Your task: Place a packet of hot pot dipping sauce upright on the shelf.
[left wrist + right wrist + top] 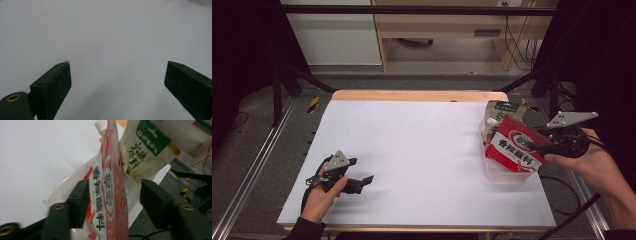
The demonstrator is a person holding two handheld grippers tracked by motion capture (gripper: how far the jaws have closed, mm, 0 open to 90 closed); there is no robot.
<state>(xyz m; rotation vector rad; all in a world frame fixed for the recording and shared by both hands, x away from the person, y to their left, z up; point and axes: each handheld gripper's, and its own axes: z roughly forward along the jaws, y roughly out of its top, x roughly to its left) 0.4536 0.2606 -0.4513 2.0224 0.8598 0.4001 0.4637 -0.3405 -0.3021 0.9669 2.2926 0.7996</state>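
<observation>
red pouch: a red and white seasoning pouch point(516, 149) with chinese lettering is standing on edge in a clear plastic tray point(504, 173) at the table's right side, leaning against the pouch behind it; in the right gripper view the red pouch point(108, 192) is rising edge-on between the two black jaws.
green pouch: a beige pouch with a green label point(501, 111) and a white spout is standing just behind the red one in the same tray.
right gripper: the right gripper point(539, 145) is reaching in from the right edge, its jaws spread apart; the left jaw is lying against the red pouch's face, the right jaw is standing clear of it, so nothing is being pinched.
left gripper: the left gripper point(362, 181) is resting low over the bare white table point(412, 145) near its front left corner, well apart from the tray, jaws standing wide and gripping nothing.
</observation>
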